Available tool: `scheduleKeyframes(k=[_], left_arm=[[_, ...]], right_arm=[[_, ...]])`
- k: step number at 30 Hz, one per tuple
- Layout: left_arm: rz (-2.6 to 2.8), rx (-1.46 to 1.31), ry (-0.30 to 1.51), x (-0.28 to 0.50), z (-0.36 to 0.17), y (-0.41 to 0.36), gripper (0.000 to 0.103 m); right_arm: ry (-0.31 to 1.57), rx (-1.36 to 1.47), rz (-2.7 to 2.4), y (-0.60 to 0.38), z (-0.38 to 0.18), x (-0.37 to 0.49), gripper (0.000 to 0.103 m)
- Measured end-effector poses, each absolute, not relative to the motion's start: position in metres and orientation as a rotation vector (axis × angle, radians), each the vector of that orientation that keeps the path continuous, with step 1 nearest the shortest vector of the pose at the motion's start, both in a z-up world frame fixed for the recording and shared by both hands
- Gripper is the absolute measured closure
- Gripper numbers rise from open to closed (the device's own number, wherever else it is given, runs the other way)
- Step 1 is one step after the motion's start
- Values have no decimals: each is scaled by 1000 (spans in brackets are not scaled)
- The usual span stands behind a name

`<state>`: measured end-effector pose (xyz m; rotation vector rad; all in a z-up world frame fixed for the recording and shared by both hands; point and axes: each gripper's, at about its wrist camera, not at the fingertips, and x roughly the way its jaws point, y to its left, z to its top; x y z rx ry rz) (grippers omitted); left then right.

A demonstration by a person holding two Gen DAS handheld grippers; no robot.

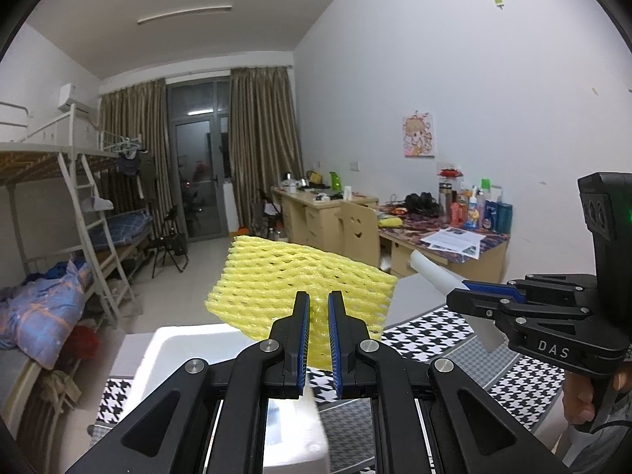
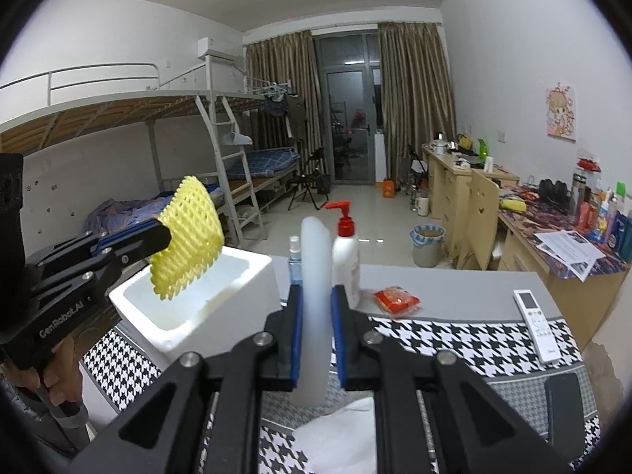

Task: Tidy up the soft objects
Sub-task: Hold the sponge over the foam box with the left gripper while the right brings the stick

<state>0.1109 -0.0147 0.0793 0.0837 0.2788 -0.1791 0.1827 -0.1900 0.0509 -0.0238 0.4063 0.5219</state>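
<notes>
My left gripper [image 1: 318, 302] is shut on a yellow foam net sleeve [image 1: 292, 280] and holds it in the air above a white foam box [image 1: 173, 351]. In the right wrist view the left gripper [image 2: 162, 233] holds the yellow net [image 2: 189, 237] over the box's [image 2: 170, 316] open top. My right gripper [image 2: 316, 296] is shut on a white foam sheet [image 2: 315, 276] that stands upright between the fingers. In the left wrist view the right gripper [image 1: 458, 296] holds that white sheet [image 1: 434, 272] at the right.
A houndstooth cloth [image 2: 454, 339] covers the table. On it stand a white pump bottle [image 2: 347, 256], a small spray bottle [image 2: 294, 260], a red packet [image 2: 397, 300], a white remote [image 2: 537, 324] and a dark phone [image 2: 565, 403]. Another white soft piece [image 2: 343, 438] lies under my right gripper.
</notes>
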Motion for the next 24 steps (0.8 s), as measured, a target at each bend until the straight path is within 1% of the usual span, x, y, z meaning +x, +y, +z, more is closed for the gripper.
scheduleKeyframes(k=[24], left_arm=[[-33,58,297,117,77,27,93]], right_arm=[[434,-27,628,-134,51,192,86]])
